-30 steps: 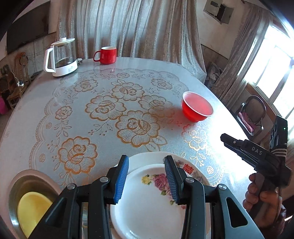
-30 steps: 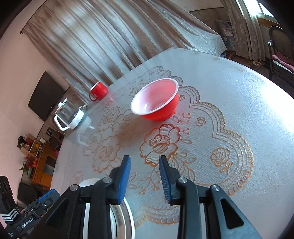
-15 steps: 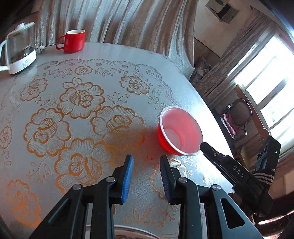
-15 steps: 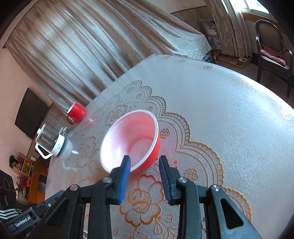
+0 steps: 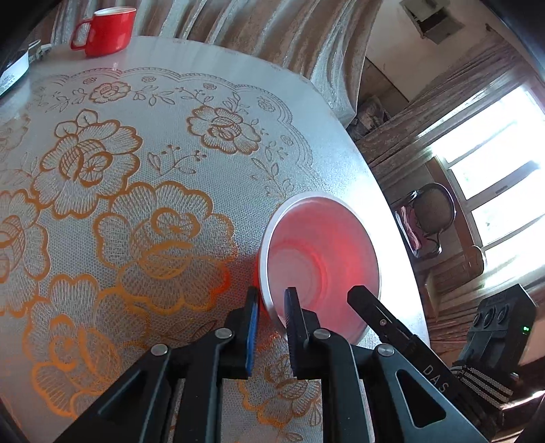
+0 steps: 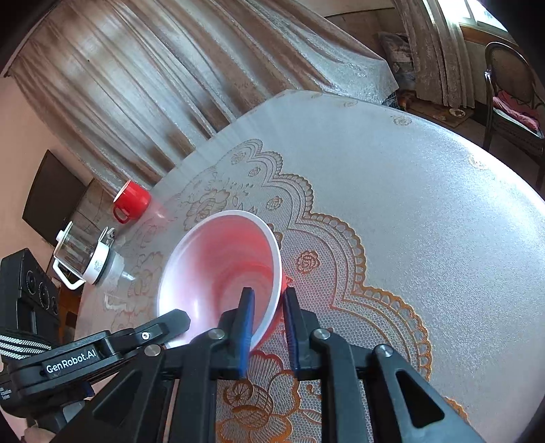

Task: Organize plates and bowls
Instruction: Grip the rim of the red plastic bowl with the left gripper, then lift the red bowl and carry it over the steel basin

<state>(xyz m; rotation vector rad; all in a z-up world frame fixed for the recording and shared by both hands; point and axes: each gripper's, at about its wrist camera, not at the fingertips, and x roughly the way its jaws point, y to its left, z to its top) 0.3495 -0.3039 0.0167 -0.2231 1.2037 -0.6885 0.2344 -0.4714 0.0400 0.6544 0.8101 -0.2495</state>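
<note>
Both grippers clamp one red bowl (image 5: 320, 262) near the bench (image 5: 170, 102) edge. The left gripper (image 5: 270, 327) has just been closing its jaws, now nearly shut, one inside and one outside the near rim. The right gripper (image 6: 267, 323) has done the same on the rim beside it. Uneven lifting could twist the thin rim loose and drop the bowl off the edge. In view: one bowl, one red mug (image 5: 105, 30), one glass kettle (image 6: 85, 259), one chair (image 6: 511, 98).

Red bowl (image 5: 320, 259); white tablecloth (image 5: 143, 191), orange flowers; red mug (image 5: 109, 27).
</note>
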